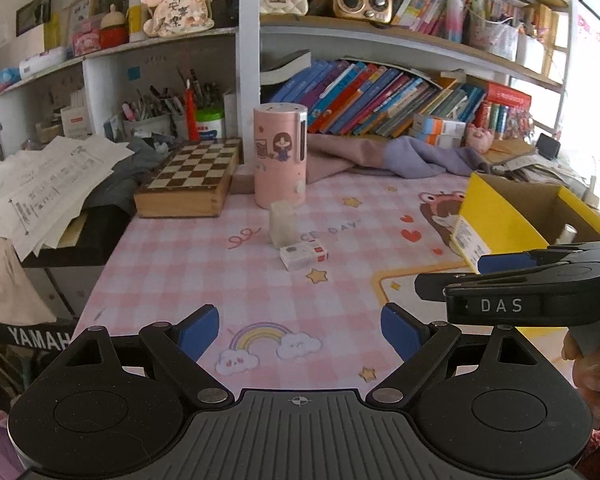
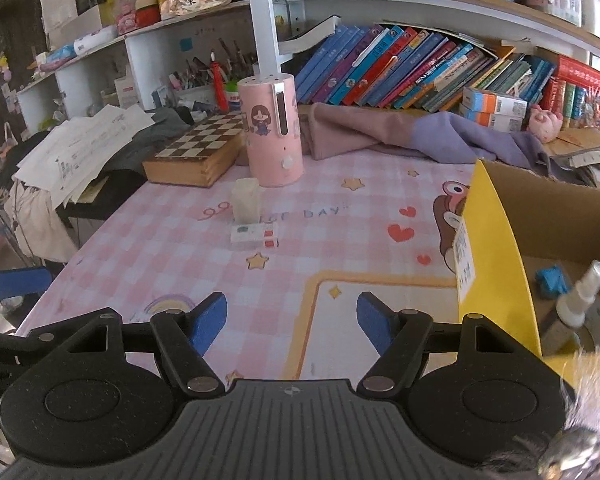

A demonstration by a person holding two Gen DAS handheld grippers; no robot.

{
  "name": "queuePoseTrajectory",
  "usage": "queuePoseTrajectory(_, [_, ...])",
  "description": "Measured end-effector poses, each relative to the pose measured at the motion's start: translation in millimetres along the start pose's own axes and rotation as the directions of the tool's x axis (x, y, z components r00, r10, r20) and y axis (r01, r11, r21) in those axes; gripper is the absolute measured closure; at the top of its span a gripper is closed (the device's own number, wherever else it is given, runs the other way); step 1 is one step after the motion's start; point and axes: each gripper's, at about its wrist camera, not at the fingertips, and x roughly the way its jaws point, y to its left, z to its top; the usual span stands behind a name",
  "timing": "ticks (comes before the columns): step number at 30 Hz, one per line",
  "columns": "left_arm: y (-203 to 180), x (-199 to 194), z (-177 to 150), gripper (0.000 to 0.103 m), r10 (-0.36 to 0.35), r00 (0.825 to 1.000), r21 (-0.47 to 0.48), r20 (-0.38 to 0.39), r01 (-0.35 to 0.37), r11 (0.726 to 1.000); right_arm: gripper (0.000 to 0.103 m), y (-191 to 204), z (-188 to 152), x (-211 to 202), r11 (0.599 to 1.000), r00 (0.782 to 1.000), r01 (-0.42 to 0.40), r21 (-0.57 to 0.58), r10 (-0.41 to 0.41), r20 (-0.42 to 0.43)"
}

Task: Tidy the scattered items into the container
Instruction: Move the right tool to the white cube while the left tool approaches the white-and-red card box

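Observation:
A small white box with red marks point(image 1: 304, 255) point(image 2: 255, 236) lies on the pink checked tablecloth. A pale translucent block point(image 1: 283, 224) point(image 2: 246, 200) stands upright just behind it. The yellow cardboard box point(image 1: 496, 220) point(image 2: 496, 240) stands at the right and holds a blue object point(image 2: 553, 281), a spray bottle point(image 2: 582, 300) and a tape roll. My left gripper point(image 1: 300, 330) is open and empty, low over the cloth, well short of the white box. My right gripper point(image 2: 292, 320) is open and empty, left of the yellow box; it shows from the side in the left wrist view point(image 1: 452, 276).
A pink cylinder with a cartoon girl point(image 1: 280, 156) point(image 2: 272, 128) stands behind the block. A chessboard box point(image 1: 190, 180) point(image 2: 198, 152) lies to its left, with papers beyond. Purple and pink cloth point(image 2: 400, 136) lies at the back, below shelves of books.

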Motion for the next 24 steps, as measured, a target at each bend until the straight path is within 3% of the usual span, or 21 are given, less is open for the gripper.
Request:
queuePoseTrajectory(10, [-2.3,41.7,12.6,0.013,0.011,0.999,-0.006,-0.038,-0.012,1.000,0.033,-13.5,31.9,38.0,1.000,1.000,-0.014,0.006,0.014,-0.020])
queuePoseTrajectory(16, [1.2,73.3,15.0,0.013,0.028,0.998,-0.066,-0.058,-0.031,0.997,0.033,-15.1,54.0,59.7,0.999,0.999,-0.036,-0.021,0.036,-0.029])
queuePoseTrajectory(24, [-1.0,117.8,19.9,0.013,0.066,0.997,-0.082,-0.039,-0.069,0.994,0.033,-15.8,83.8,93.2,0.997,0.996,-0.074,-0.037,0.072,-0.057])
